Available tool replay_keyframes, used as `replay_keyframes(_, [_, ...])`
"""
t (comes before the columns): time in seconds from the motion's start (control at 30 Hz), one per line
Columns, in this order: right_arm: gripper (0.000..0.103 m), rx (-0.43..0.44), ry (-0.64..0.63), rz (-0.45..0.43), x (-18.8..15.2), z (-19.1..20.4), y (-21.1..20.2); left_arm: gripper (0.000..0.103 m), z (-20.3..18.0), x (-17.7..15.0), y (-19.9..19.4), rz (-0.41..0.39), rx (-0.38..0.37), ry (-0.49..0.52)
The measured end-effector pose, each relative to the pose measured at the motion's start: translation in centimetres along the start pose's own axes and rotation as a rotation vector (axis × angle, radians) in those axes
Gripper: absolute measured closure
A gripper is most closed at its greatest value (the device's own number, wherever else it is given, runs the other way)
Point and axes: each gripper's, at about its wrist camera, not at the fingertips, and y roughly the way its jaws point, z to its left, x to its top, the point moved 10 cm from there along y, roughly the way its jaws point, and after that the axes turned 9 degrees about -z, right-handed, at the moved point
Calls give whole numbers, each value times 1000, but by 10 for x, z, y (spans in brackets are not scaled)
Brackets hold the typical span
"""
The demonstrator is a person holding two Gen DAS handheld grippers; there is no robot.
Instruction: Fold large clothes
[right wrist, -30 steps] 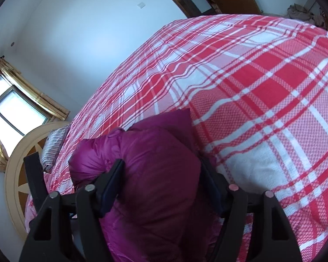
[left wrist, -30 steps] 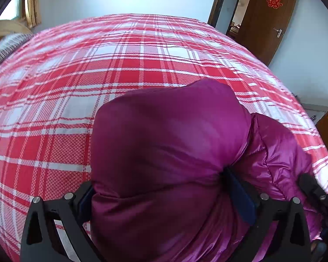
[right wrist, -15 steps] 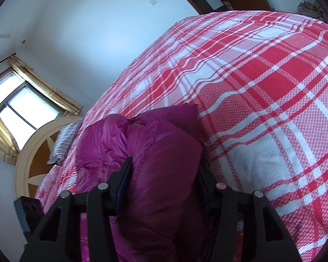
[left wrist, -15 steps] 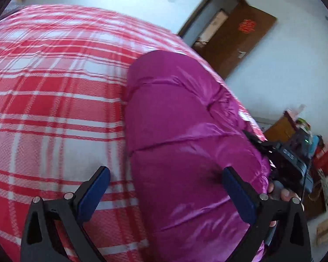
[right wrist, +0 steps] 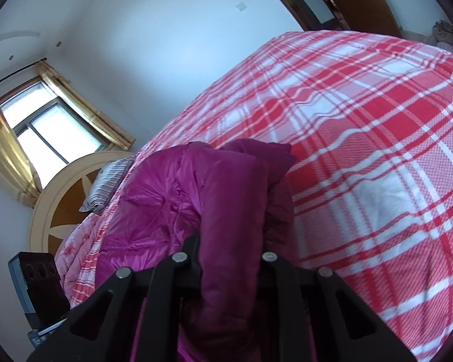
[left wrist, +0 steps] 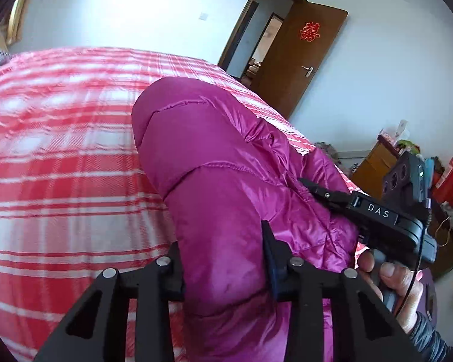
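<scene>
A: On the bed (left wrist: 60,157), over at the left, what is different from a second ago?

B: The left gripper (left wrist: 223,259) stood spread wide around the purple jacket (left wrist: 214,163); now its jaws are closing and pinch a thick padded fold. The right gripper (right wrist: 231,259) was only half spread and is closing too, squeezing its own fold of the jacket (right wrist: 232,199).

A: So what does that mean for the fold?

B: I judge both ends are now gripped, so the bundle can be lifted and laid over.

A: Does either view add anything?

B: The left view shows the hand (left wrist: 389,283) carrying the right gripper, plus the door (left wrist: 302,54). The right view alone shows the window (right wrist: 51,132), the headboard (right wrist: 54,211) and the pillow (right wrist: 105,187) beside the jacket.
</scene>
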Motion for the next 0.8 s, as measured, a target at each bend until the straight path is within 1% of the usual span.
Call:
replay_keyframes(0.1, [85,39,-26,4,-5,30,2,67,17,7,-16,-19,44,-4])
replay_keyframes(0.2, [85,90,-52,15,-11,64,10,68,37,16,-43,-64,78,-14])
replay_keyframes(0.27, [85,129,-72,27,-16,90,20,68,52,22,-58,-87,99,-31])
replay_keyframes(0.33, [85,163,-82,42,-21,109,32,68,74,27,-78,-114,147,-33])
replay_keyframes(0.4, [85,203,-94,64,-28,133,48,68,92,31,-94,-136,176,-48])
replay_keyframes(0.53, [85,273,-120,111,-51,179,79,68,135,34,-118,-165,250,-75])
replay_keyframes(0.77, [85,350,-159,210,-100,243,130,68,195,27,-149,-184,349,-131])
replay_keyframes(0.8, [85,356,-163,218,-104,248,133,68,204,25,-155,-184,360,-137])
